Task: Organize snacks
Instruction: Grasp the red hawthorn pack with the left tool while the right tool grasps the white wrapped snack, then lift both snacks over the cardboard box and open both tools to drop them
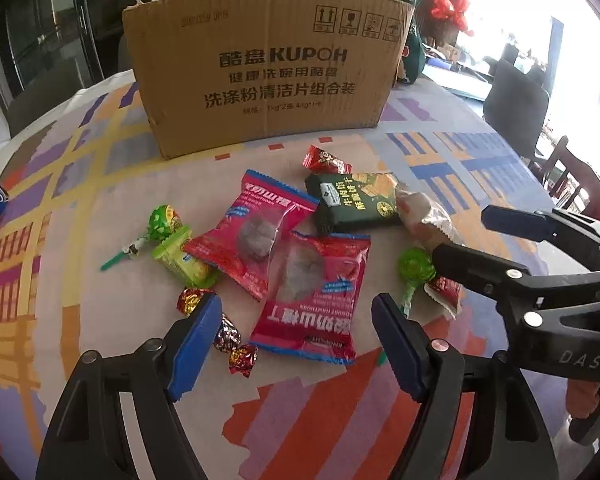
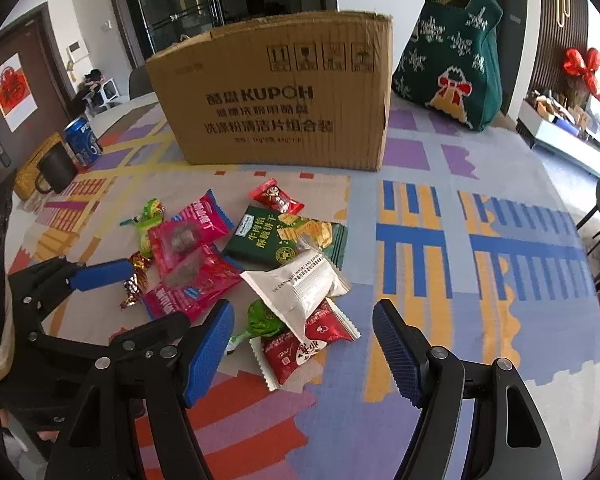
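Status: early stage. No snack is held, and no snack can be confirmed as stowed.

1. Grippers. The left gripper hovers low over the near edge of the pile, fingers apart, nothing between them. The right gripper hovers beside it, likewise spread and empty.

2. Nearest items. Foil-wrapped candies lie just beside the left gripper's left finger. A red hawthorn packet lies directly ahead of the left gripper. A second red packet lies ahead of the right gripper, partly under a white wrapper, with a green lollipop touching both.

3. Middle of the pile. A pink hawthorn packet, a green candy bar, a second lollipop, a dark green biscuit pack and a small red sachet all rest loose on the patterned tablecloth.

4. Destination. The cardboard box stands upright beyond the pile, apart from it. Its interior is hidden in both views, so its contents cannot be determined.

5. Remaining work, as judged: every visible snack is yet to be picked up and sorted, presumably into the box.
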Demonstrator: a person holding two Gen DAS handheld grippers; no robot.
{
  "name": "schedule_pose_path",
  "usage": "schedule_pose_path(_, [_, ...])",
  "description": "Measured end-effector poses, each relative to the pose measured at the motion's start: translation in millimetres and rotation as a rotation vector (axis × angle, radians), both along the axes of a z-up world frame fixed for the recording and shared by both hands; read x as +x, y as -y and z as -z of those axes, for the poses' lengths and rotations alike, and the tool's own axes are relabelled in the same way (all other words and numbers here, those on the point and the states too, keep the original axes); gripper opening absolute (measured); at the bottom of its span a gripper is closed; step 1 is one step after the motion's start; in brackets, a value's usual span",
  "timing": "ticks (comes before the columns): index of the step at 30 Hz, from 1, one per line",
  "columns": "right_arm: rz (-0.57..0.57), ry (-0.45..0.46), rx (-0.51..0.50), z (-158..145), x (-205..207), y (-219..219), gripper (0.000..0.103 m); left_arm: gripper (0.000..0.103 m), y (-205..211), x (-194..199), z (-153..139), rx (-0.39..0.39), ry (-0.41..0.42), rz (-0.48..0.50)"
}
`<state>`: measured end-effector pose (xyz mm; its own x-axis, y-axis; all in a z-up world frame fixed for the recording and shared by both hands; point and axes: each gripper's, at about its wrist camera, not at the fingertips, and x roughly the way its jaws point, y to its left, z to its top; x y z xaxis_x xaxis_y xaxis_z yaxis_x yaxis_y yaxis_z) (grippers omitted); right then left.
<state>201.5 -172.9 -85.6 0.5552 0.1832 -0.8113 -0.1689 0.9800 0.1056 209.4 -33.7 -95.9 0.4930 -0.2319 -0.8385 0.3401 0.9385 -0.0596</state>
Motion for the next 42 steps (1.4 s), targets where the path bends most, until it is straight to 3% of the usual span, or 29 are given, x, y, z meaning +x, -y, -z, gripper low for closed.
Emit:
schedule_pose_path(5, [0.014,-0.017,0.019,5,7,4,0.072,0.075,3,2,0,-0.011,-0.022,0.014])
schedule_pose_path(9, [0.018,-0.026,0.016,8,10,6,0.072,0.062,6,9,9,-0.001,-0.051,0.001])
schedule_pose_path(17, [0.029,-0.039,0.033,13,18,9,0.072,0.057,11,21,15,-0.021,-0.075,-0.014])
schedule_pose_path(21, [0.032,-0.043,0.046,15,24,11,0.070,0.044,8,24,14,-0.036,-0.071,-0.025])
schedule_pose_path(32, [0.007,-0.033,0.037,19,31,3,0.044,0.042,-7,17,5,-0.100,-0.083,-0.086])
schedule_pose_path(42, [0.013,0.009,0.045,9,21,5,0.041,0.042,-7,5,-21,-0.119,-0.020,-0.109])
